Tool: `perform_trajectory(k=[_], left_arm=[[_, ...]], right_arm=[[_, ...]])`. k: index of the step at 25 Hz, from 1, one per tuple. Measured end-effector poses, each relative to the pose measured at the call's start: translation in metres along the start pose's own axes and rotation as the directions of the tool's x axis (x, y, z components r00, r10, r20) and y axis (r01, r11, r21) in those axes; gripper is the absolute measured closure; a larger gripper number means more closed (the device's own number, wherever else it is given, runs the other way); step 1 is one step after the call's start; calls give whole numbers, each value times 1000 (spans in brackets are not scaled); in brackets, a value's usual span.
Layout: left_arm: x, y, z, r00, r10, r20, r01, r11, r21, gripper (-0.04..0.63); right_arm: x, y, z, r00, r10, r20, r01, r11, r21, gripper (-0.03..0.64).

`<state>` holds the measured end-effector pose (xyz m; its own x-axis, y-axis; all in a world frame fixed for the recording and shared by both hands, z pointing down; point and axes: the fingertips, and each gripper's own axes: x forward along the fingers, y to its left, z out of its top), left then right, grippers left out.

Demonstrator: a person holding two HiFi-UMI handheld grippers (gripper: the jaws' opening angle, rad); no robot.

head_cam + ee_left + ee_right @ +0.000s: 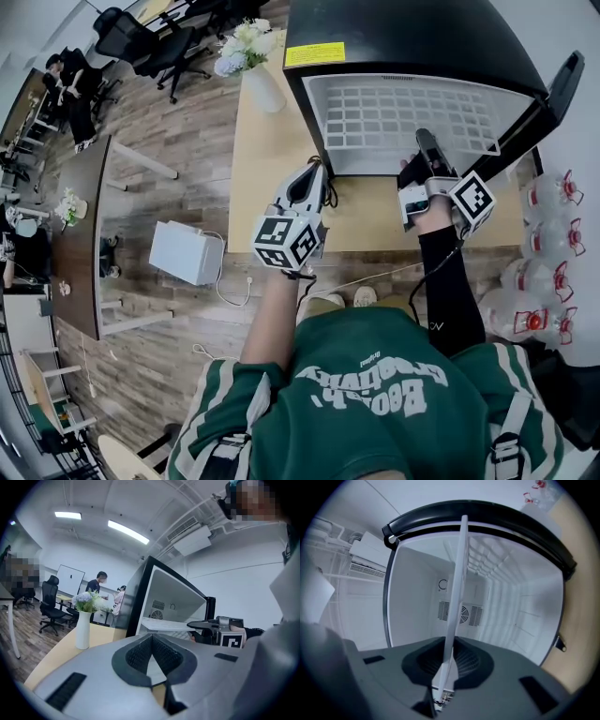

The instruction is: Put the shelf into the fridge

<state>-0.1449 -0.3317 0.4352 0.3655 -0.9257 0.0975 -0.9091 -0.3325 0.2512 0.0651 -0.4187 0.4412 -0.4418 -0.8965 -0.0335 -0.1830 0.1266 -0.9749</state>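
While the white grid shelf [403, 117] lies level and already reaches deep into the open black fridge [394, 37], its near edge is not yet released: your right gripper [427, 148] holds that edge, with the jaws closed narrow on the thin plate. In the right gripper view the shelf runs from the jaws towards the fan vent [461, 612] on the back wall, so I judge the insertion as nearly complete. Whether the shelf already sits on the side ledges of the fridge, I cannot tell.

Your left gripper [317, 171] is at the near left corner of the fridge opening. Its jaws are closed together with nothing between them, and it does not carry the shelf.

What is left, in my judgement, is to push the near edge fully in, let it go, draw the right gripper out, and perhaps close the door [562, 84], which stands open at the right.

The fridge stands on a light wooden table [267, 159]. A white vase with flowers [261, 80] stands far left of it, clear of the work.
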Motion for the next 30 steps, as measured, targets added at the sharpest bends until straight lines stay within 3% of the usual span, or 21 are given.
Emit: perform_trajectory(k=[9,18,23,30], left_arm=[[11,6,-4,999,24,-23,-24,999,26,595],[9,16,-5,998,60,-36,-59,998,23,595],[4,15,-6,997,70,-39,-69,997,26,594],[-7,26,-10,993,104,-46,-104,995,1,595]], right_arm=[[29,2,8,998,56,4,-56,998,26,566],[58,-6,17,1000,11,3,-11,1000,10,566],[77,-4,23,997,82,14,-82,996,34,567],[75,-1,22,996,88,12,-88,996,-1,561]])
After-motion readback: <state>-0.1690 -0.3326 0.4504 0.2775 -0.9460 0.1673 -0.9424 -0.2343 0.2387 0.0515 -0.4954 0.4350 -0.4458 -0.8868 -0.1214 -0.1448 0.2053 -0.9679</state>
